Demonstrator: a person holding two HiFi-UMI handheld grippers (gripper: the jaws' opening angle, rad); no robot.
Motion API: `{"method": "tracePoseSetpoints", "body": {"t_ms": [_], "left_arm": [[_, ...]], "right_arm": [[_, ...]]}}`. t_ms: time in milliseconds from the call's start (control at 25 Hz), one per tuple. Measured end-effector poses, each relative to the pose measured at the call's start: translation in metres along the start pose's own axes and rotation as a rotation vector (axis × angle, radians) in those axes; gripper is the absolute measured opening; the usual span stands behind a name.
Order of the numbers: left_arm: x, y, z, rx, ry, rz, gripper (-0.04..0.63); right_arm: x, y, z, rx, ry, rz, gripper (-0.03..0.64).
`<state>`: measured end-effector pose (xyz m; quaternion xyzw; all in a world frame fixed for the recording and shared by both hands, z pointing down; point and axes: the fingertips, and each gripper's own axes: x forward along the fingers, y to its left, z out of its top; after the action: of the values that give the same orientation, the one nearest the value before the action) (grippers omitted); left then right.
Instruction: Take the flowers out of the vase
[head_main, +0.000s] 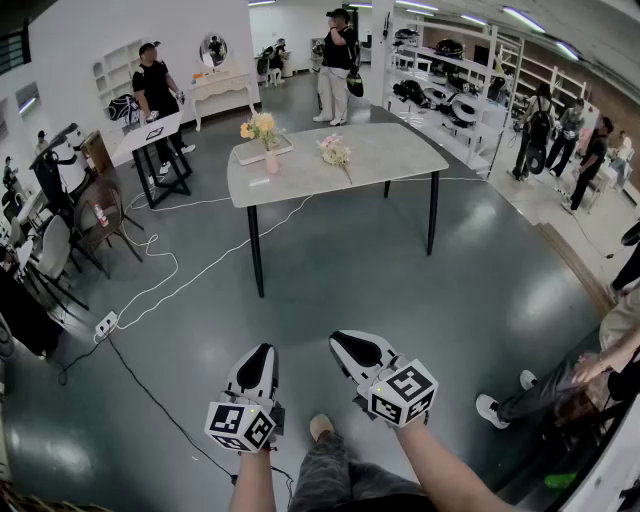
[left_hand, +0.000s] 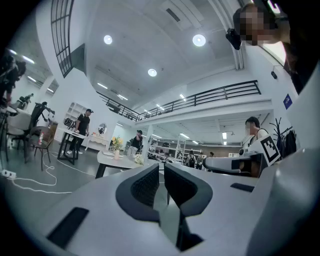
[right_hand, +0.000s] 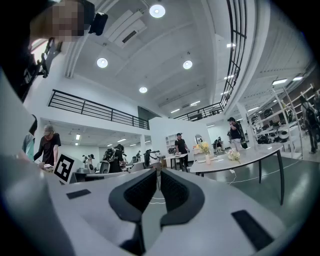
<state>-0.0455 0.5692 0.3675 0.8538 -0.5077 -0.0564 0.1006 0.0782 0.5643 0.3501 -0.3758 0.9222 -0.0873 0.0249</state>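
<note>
Yellow flowers (head_main: 262, 126) stand upright in a small pink vase (head_main: 271, 160) on a board at the left end of a grey table (head_main: 390, 150), far ahead of me. A white and pink bouquet (head_main: 334, 151) lies on the tabletop beside it. My left gripper (head_main: 263, 352) and right gripper (head_main: 346, 343) are held low over the floor, well short of the table. Both are shut with nothing between their jaws. The left gripper view shows the vase (left_hand: 117, 152) far off, past the left gripper (left_hand: 161, 172). In the right gripper view, the yellow flowers (right_hand: 204, 147) and the bouquet (right_hand: 233, 155) lie beyond the right gripper (right_hand: 159, 175).
A white cable (head_main: 175, 270) and a power strip (head_main: 105, 324) lie on the floor left of the table. A black-legged stand (head_main: 150, 135) and chairs (head_main: 95, 215) are at the left, shelving (head_main: 450, 100) at the right. Several people stand around; someone's shoes (head_main: 490, 408) are near my right.
</note>
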Motion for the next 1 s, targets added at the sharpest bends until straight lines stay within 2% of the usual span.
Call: {"method": "tracePoseSetpoints", "body": {"t_ms": [200, 480, 1000], "left_arm": [[0.012, 0.006, 0.005, 0.050, -0.014, 0.027, 0.041], [0.042, 0.027, 0.004, 0.064, -0.018, 0.042, 0.043], [0.156, 0.116, 0.012, 0.041, 0.016, 0.037, 0.041]], "right_arm": [[0.008, -0.010, 0.002, -0.013, -0.011, -0.010, 0.038], [0.036, -0.033, -0.008, -0.013, 0.019, -0.007, 0.038], [0.151, -0.125, -0.008, 0.029, 0.066, -0.023, 0.038]]}}
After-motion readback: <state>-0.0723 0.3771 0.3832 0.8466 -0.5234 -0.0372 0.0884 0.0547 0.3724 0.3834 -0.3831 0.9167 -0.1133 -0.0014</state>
